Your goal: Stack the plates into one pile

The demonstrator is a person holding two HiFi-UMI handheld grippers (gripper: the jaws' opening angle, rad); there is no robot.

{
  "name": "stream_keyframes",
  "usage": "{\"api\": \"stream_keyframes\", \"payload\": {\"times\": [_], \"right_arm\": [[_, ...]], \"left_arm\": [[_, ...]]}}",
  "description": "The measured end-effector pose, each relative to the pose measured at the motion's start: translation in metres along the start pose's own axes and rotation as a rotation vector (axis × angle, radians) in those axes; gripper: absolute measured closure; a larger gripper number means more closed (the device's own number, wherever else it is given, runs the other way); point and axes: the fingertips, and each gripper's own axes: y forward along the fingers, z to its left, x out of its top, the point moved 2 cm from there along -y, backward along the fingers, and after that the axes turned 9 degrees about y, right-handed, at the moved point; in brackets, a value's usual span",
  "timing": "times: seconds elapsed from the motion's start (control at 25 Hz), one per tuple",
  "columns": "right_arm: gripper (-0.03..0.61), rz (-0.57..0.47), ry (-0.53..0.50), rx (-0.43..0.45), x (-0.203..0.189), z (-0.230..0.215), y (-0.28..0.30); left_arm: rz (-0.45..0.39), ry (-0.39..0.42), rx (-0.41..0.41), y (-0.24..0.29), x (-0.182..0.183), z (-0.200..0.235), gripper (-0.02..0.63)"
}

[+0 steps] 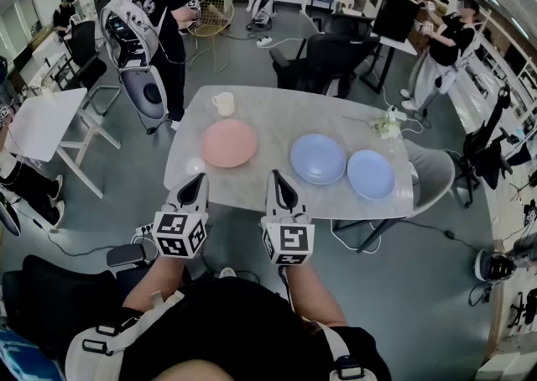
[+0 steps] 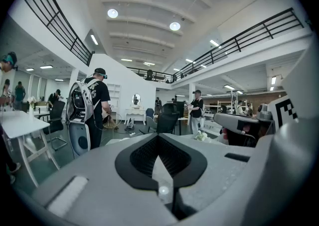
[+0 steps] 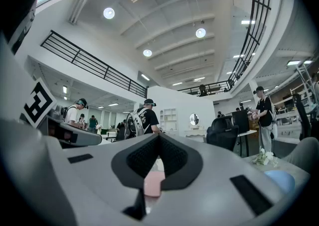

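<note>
I see three unstacked plates flat on the bench (image 1: 277, 111), pink plate (image 1: 228, 143) left, apart, middle blue plate (image 1: 318, 159) just beside right blue plate (image 1: 371, 174)

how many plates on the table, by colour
pink plate: 1
blue plates: 2
total: 3

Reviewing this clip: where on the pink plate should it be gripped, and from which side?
Probably the near rim of the pink plate, approached low and level from the person's side with the left tool, which is nearest. The plate lies flat on the table, so only its thin edge gives the jaws something to pinch.
</note>
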Motion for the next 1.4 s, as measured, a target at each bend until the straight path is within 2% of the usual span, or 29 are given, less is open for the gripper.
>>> {"api": "stream_keyframes", "payload": {"times": [0.48, 1.0, 1.24, 1.4], "right_arm": [[0.569, 0.014, 0.020, 0.029, -0.008, 0.006, 0.004], [0.569, 0.055, 0.031, 0.039, -0.021, 0.021, 0.022], [0.569, 0.073, 0.023, 0.025, -0.025, 0.029, 0.046], [0.569, 0.094, 0.014, 0.016, -0.036, 0.042, 0.070]], "left_arm": [[0.011, -0.050, -0.013, 0.001, -0.007, 0.002, 0.611], [0.014, -0.064, -0.029, -0.002, -0.013, 0.019, 0.611], [0.009, -0.029, -0.026, 0.003, -0.013, 0.040, 0.611], [0.010, -0.051, -0.048, 0.013, -0.021, 0.061, 0.611]]}}
